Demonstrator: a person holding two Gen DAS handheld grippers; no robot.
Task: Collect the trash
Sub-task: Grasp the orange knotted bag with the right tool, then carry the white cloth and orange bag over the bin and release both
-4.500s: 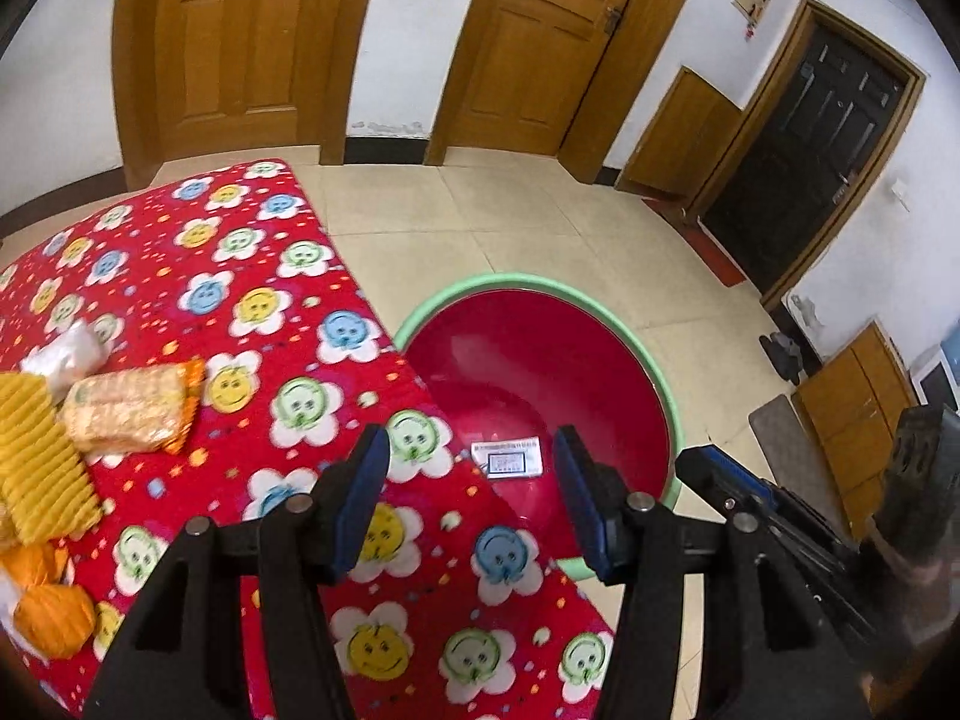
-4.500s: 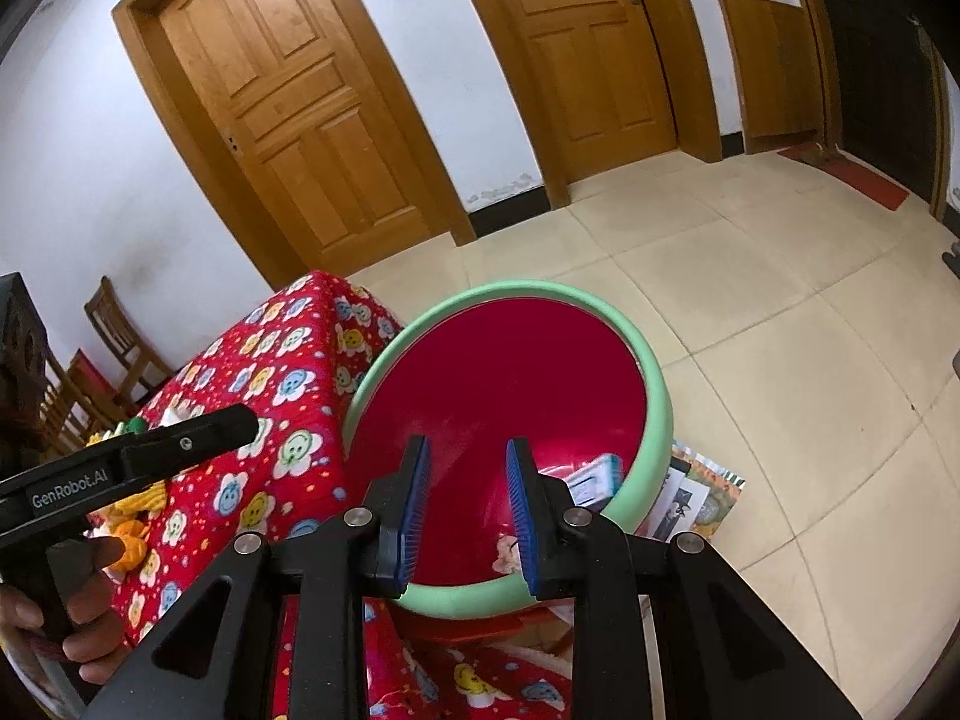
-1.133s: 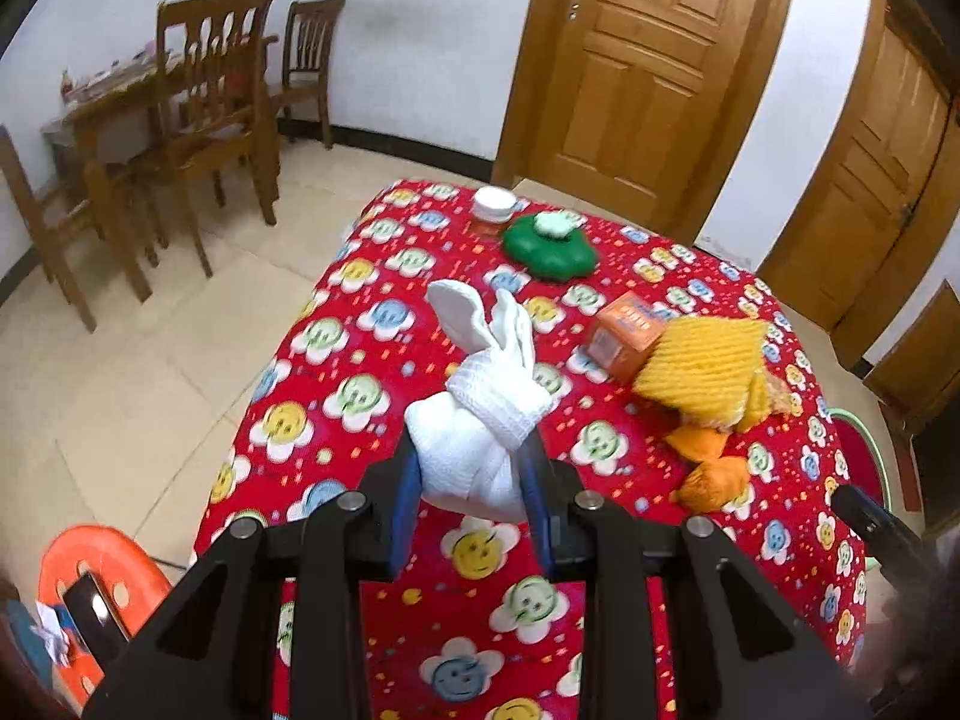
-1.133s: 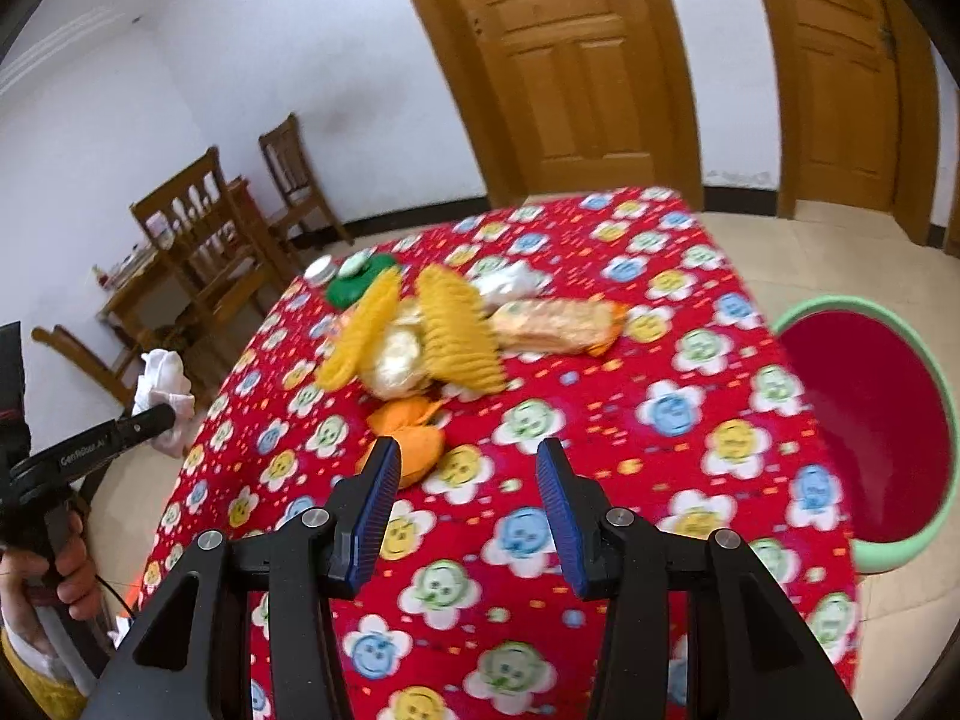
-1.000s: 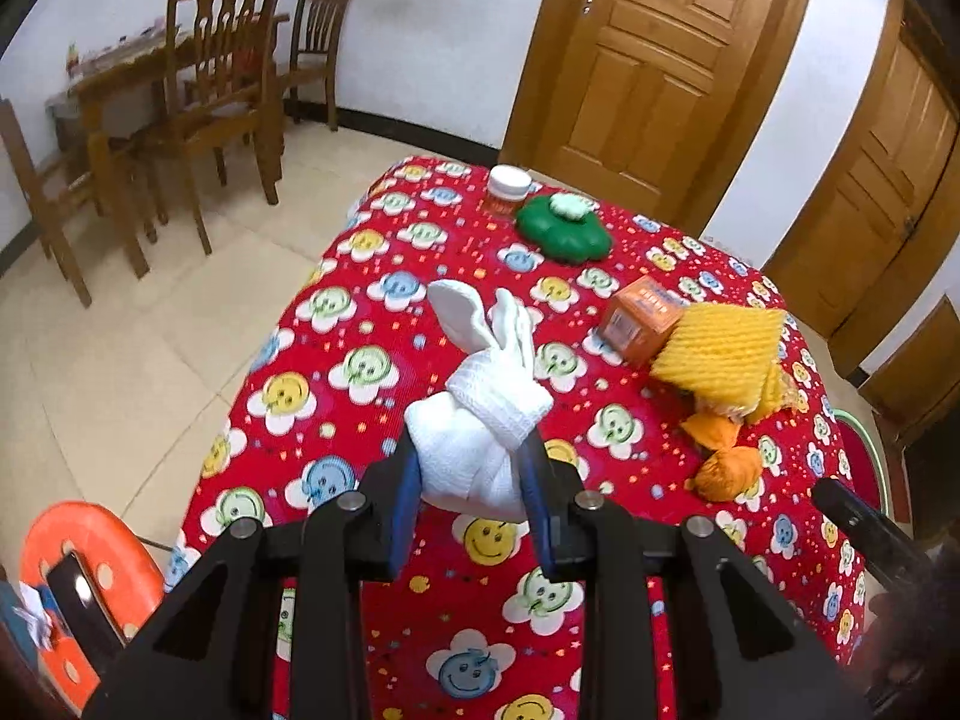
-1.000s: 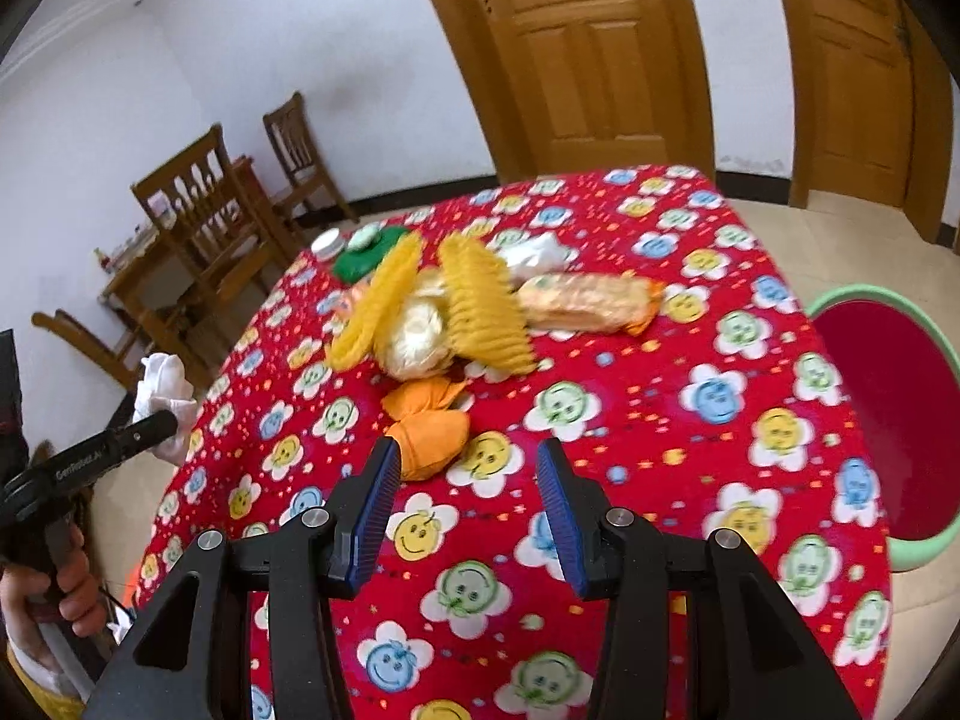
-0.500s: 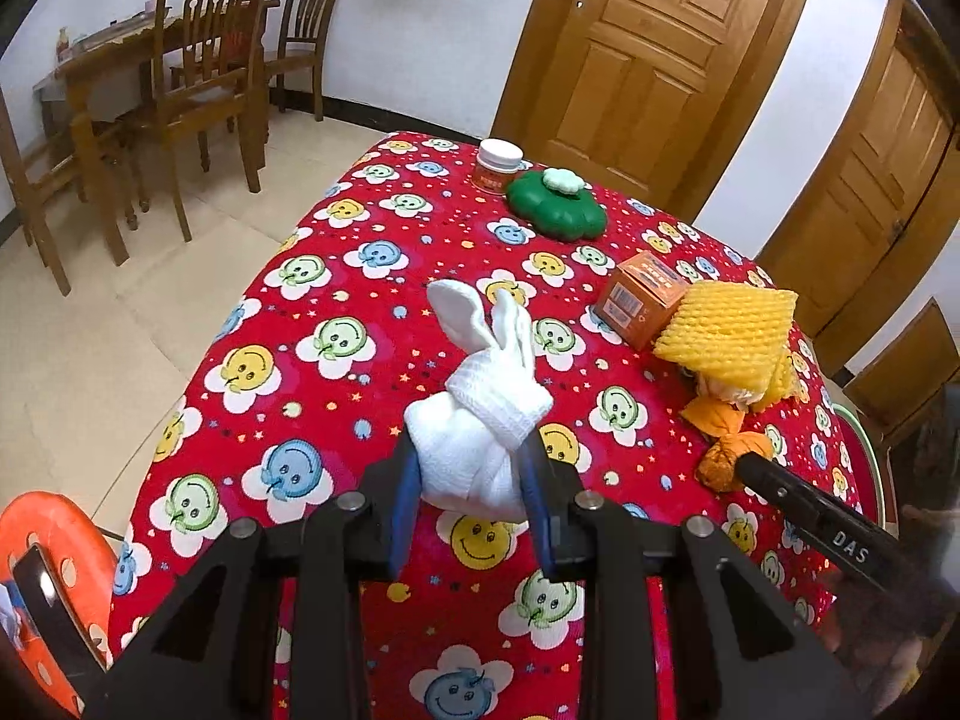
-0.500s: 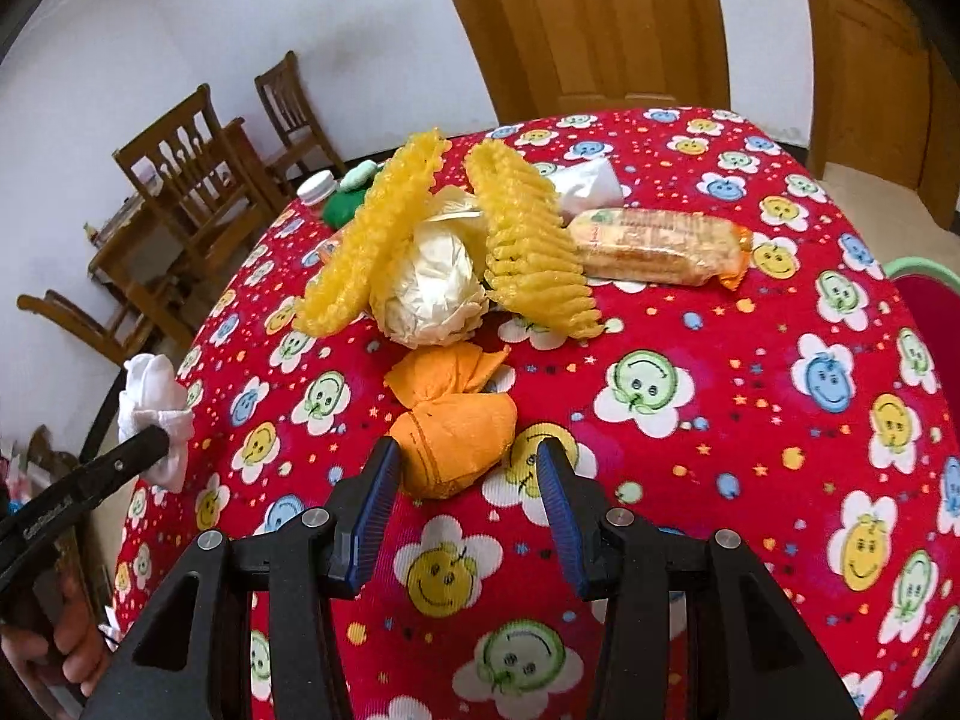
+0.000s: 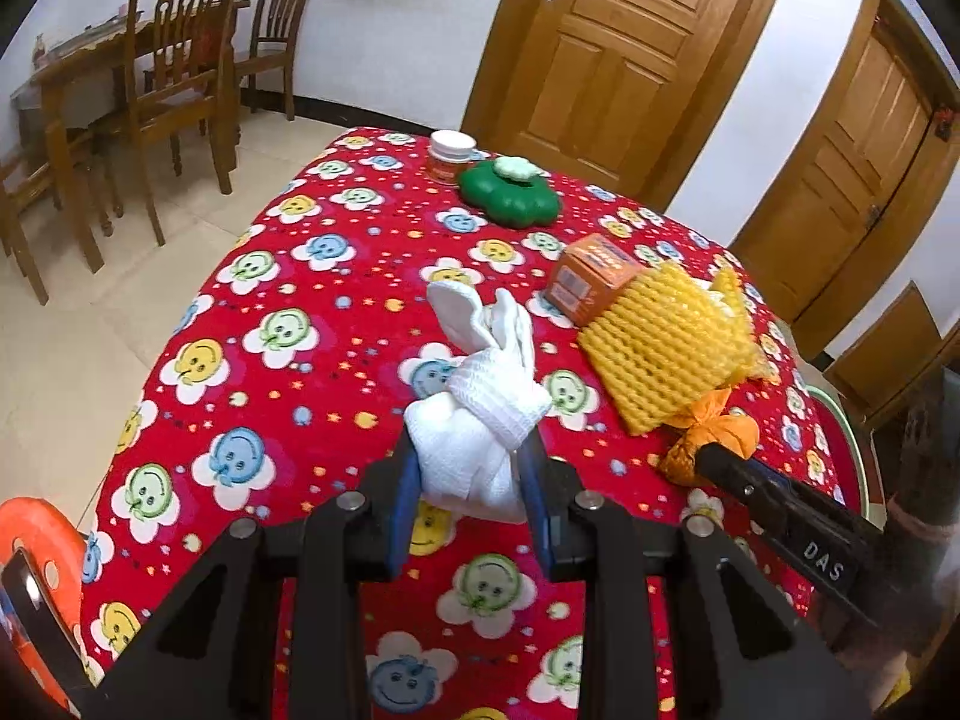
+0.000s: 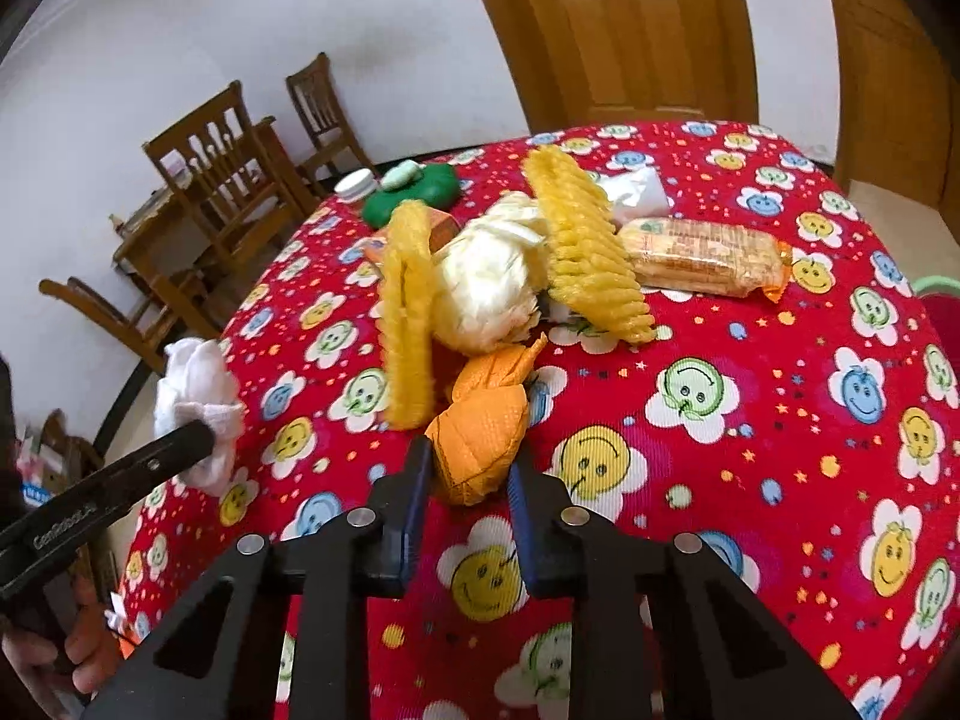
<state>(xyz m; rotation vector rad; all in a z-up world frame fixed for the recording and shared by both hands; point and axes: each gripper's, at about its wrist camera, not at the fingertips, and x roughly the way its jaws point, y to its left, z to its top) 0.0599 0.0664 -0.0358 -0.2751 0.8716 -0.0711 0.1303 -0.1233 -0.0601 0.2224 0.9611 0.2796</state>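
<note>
- Currently, the left gripper (image 9: 468,468) was clamped on a white knotted bundle (image 9: 480,420), held above the red tablecloth (image 9: 288,372); the bundle filled the narrow gap between the blue pads.
- The right gripper (image 10: 468,480) straddled the orange wad (image 10: 480,438) lying on the cloth. Its jaws stood narrowly apart, close beside the wad; firm contact could not be confirmed.
- Step in hand, as judged: seizing the orange wad. The next move called for closing squarely on it, then lifting clear of the adjacent yellow foam net (image 10: 408,318).
- Remaining litter: a pale crumpled ball (image 10: 486,282), a biscuit packet (image 10: 702,258), an orange box (image 9: 594,282).
- A green-rimmed basin (image 9: 840,420) showed only partly beyond the table edge; its contents could not be determined.
</note>
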